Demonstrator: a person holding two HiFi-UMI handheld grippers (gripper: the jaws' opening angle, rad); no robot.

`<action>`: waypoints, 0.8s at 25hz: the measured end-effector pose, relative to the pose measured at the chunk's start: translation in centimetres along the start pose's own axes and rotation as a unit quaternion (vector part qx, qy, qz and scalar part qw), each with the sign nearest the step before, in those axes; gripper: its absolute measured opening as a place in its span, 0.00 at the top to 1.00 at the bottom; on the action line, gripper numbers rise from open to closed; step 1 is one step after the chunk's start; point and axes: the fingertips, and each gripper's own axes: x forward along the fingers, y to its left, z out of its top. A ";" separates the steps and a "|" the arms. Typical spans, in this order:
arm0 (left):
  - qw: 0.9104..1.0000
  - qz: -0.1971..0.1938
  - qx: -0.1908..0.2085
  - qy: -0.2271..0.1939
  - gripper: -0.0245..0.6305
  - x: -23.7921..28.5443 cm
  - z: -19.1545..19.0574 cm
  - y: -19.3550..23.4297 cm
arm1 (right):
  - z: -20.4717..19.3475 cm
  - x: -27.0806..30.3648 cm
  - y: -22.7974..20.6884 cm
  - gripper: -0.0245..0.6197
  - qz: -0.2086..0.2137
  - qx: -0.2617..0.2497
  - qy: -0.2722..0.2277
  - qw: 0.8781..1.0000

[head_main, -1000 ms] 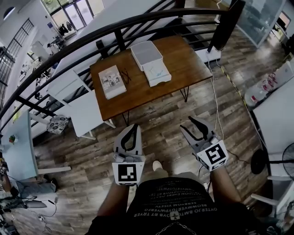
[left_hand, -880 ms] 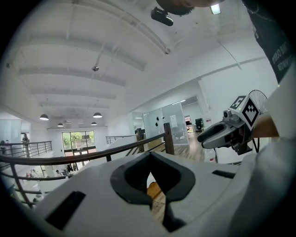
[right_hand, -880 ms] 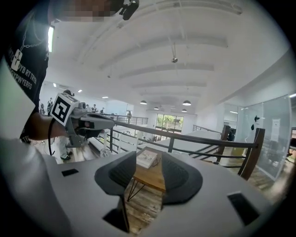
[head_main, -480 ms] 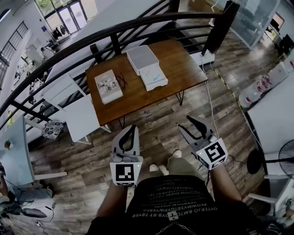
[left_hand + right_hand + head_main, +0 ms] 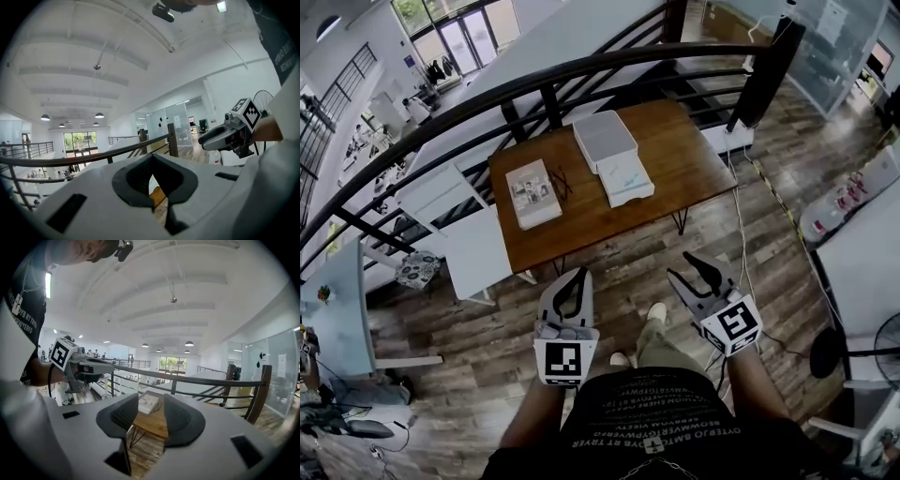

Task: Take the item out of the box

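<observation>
Dark plank floor (image 5: pixel 619 272) fills a mezzanine behind a curved black railing (image 5: pixel 581 66), seen from above. Against the railing stands a wooden desk (image 5: pixel 684 150). At the middle of its far edge lies a grey box (image 5: pixel 605 139), with a white box (image 5: pixel 624 178) touching its near side, towards the desk's centre. A book (image 5: pixel 532 192) lies by the left edge. The person stands well apart from the desk. The left gripper (image 5: pixel 578 276) has its claw pressed together on nothing; the right gripper (image 5: pixel 680 265) has its claw spread and empty
</observation>
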 end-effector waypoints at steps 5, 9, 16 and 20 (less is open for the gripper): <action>1.000 -0.002 -0.002 0.013 0.96 2.9 -0.3 -0.1 | 0.2 2.1 -2.1 0.71 0.017 0.002 0.000 1.000; 1.000 0.000 -0.008 0.018 0.96 5.8 -0.5 0.2 | -0.1 3.7 -4.3 0.70 0.026 0.004 0.008 1.000; 1.000 0.010 -0.013 0.021 0.96 11.1 -0.8 1.6 | -0.7 6.9 -8.4 0.70 0.040 0.006 0.017 0.999; 0.999 0.007 -0.013 0.030 0.96 14.0 -0.9 1.4 | -1.1 8.1 -10.5 0.70 0.046 0.015 0.000 0.999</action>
